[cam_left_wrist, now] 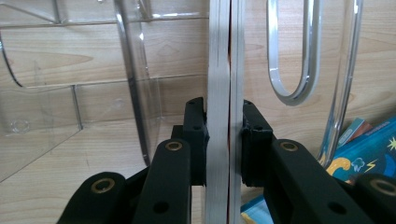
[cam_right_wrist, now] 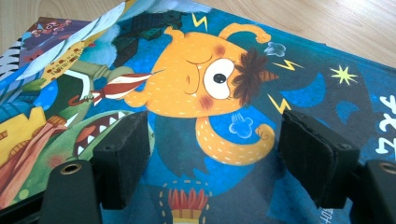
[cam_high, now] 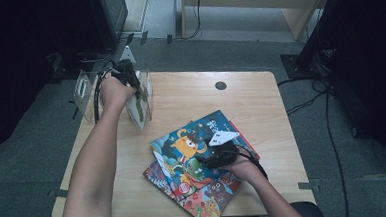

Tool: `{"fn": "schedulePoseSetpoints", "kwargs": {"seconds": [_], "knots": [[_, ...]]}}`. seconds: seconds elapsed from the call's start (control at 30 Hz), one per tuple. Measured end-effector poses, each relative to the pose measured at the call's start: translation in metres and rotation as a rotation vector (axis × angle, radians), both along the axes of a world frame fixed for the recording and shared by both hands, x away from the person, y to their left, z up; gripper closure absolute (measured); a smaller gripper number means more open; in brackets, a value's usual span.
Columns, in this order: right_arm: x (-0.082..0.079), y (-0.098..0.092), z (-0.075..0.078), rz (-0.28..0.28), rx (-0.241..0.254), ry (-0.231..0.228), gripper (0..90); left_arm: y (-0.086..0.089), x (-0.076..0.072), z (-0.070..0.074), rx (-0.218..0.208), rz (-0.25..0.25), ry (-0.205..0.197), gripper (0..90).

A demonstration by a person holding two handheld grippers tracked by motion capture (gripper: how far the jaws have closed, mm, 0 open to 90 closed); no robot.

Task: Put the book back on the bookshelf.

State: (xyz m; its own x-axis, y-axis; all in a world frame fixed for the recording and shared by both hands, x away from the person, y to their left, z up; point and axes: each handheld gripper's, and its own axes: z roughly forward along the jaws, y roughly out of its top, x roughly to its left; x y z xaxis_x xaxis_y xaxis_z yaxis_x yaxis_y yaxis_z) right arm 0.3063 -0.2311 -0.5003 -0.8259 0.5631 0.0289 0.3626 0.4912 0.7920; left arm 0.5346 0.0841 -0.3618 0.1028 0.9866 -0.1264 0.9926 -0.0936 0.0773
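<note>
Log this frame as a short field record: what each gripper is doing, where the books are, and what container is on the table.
left gripper: shut on an upright book, gripped at its page edge
upright book position: standing in the clear plastic holder at the table's far left corner
right gripper: jaws open, apart over the blue monster book
blue monster book: lies flat, on top of the stack
stack: at least two more books under it, one red-edged
table: light wood
</note>
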Motion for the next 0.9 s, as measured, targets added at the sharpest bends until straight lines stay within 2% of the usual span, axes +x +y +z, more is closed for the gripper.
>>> {"fn": "schedulePoseSetpoints", "kwargs": {"seconds": [0.63, 0.77, 0.9], "knots": [[0.0000, -0.0001, 0.0000, 0.000, 0.001, -0.001, 25.5, 0.0002, 0.0046, -0.0066, 0.007, 0.003, 0.009, 76.6], [0.0000, 0.0000, 0.0000, 0.000, 0.001, 0.000, 25.5, 0.0019, 0.0045, -0.0086, -0.015, 0.006, 0.002, 75.7], [-0.0001, -0.0001, 0.0001, 0.000, 0.000, 0.000, 25.5, 0.0029, 0.0043, -0.0072, -0.017, 0.005, -0.003, 74.8]]}}
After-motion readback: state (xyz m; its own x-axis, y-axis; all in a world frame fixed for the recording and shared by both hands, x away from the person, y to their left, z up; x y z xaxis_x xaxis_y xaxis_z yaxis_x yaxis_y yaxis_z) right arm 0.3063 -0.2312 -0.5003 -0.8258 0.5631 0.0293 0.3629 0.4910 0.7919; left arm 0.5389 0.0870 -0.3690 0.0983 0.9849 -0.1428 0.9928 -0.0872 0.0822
